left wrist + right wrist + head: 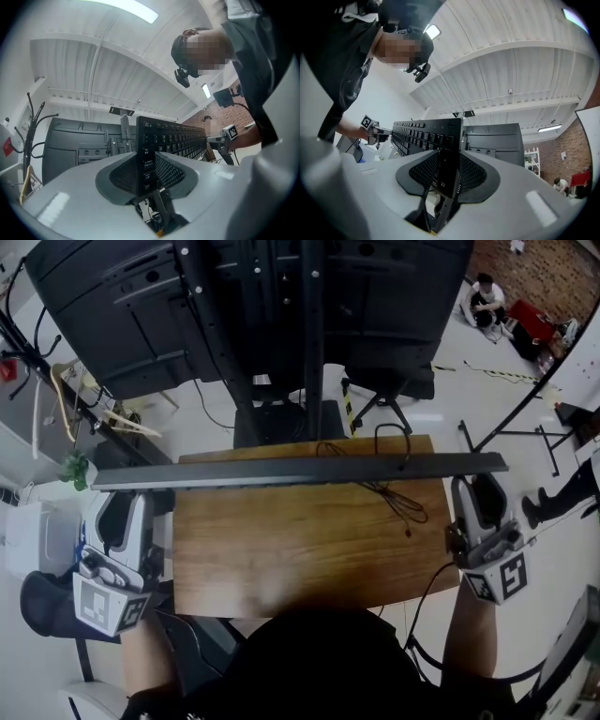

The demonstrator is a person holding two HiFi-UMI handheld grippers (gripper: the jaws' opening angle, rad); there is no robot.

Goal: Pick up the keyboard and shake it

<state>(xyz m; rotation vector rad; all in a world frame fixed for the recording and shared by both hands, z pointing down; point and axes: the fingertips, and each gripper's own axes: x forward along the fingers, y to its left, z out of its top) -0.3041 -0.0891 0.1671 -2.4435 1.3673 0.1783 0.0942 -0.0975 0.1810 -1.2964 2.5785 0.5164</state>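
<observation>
The black keyboard [300, 471] hangs in the air above the wooden table [309, 549], turned on edge so that in the head view it shows as a long thin bar. My left gripper [120, 507] is shut on its left end, my right gripper [476, 491] on its right end. In the left gripper view the keyboard [173, 138] runs away from my left gripper [146, 169], whose grey pads [171, 171] clamp it, keys showing. The right gripper view has the keyboard [424, 133] clamped the same way in my right gripper [447, 172]. Its cable [398, 498] dangles onto the table.
A big dark screen on a black stand [281, 306] rises behind the table. A chair base [384, 399] stands beyond the far edge. Wooden hangers and cables [70, 395] are at the left, a white box [33, 535] beside my left gripper. A person [485, 301] sits on the floor far right.
</observation>
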